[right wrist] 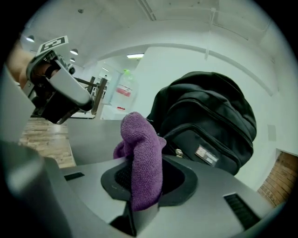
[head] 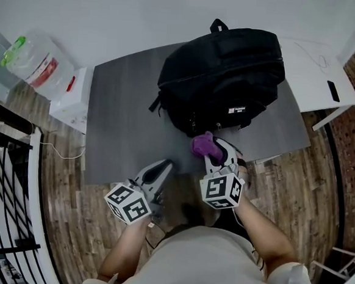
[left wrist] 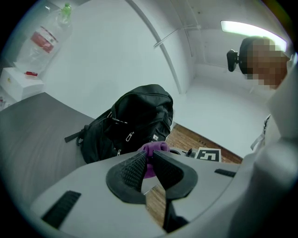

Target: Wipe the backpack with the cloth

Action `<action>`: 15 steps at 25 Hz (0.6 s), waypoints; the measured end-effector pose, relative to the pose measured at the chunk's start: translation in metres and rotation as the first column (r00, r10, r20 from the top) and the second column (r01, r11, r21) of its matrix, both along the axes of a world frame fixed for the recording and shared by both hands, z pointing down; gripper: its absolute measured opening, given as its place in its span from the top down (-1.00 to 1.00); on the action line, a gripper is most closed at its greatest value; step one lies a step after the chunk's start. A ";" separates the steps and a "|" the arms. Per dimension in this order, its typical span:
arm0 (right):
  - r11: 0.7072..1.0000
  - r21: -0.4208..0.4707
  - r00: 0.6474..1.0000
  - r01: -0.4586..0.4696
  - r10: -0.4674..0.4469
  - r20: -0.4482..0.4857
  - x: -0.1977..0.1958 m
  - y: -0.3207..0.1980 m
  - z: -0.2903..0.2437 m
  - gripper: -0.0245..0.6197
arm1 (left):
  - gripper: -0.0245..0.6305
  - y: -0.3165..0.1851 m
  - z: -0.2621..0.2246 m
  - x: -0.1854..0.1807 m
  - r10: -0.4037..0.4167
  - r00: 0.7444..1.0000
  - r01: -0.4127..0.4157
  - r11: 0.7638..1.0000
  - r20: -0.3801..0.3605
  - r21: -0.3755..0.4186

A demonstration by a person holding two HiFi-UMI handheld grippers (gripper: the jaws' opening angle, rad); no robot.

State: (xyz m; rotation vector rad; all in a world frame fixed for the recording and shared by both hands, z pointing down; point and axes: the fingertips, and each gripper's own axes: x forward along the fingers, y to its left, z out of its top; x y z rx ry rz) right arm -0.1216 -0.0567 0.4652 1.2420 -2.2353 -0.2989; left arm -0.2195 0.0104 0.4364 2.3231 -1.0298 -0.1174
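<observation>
A black backpack (head: 222, 74) lies on the grey table (head: 118, 121), its front pocket facing me. My right gripper (head: 216, 152) is shut on a purple cloth (head: 204, 146), held right at the backpack's near lower edge. In the right gripper view the cloth (right wrist: 142, 148) stands up between the jaws, with the backpack (right wrist: 209, 116) close behind it. My left gripper (head: 163, 168) hangs over the table's front edge, left of the cloth, shut with nothing in it. In the left gripper view its tips (left wrist: 148, 157) almost meet; beyond them are the cloth (left wrist: 156, 148) and the backpack (left wrist: 135, 116).
A large water bottle (head: 34, 59) and a white box (head: 71, 96) stand on the floor left of the table. A white table (head: 317, 76) with a dark flat item (head: 332, 91) adjoins on the right. A black railing (head: 3, 173) runs along the left. The floor is wood.
</observation>
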 end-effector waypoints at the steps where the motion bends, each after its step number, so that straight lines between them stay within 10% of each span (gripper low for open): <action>1: 1.000 -0.005 1.000 0.013 -0.013 0.004 -0.012 -0.001 0.003 0.64 | 0.80 0.002 0.002 -0.004 0.000 1.000 0.000 1.000 0.001 -0.008; 15: 0.995 -0.096 0.999 0.023 -0.020 0.039 -0.028 -0.051 0.045 0.64 | 0.80 0.010 -0.001 -0.007 -0.078 0.996 0.079 0.997 0.048 -0.018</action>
